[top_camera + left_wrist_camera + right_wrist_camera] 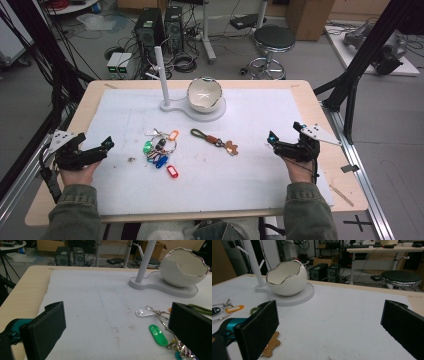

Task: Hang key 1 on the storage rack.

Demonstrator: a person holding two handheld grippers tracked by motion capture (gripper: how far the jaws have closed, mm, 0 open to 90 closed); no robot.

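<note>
A bunch of keys with coloured tags [160, 149] lies on the white mat, left of centre. To its right lies a keychain [214, 141] with a green loop, a brown strap and a bone-shaped tag [270, 347]. A white egg-shaped bowl [204, 94] sits on a white stand with an upright post [161, 75] at the back. My left gripper [102, 149] rests at the mat's left edge, open, with bare mat between its jaws [117, 335]. The green key tag [157, 333] lies just ahead of its right jaw. My right gripper [285, 132] is open at the right, jaws wide [329, 330].
The white mat [225, 175] covers most of the wooden table [320, 100]. Beyond the far edge stand a black stool [274, 40], computer towers [150, 27] and cables on the floor. Black frame posts [360, 55] rise at both sides.
</note>
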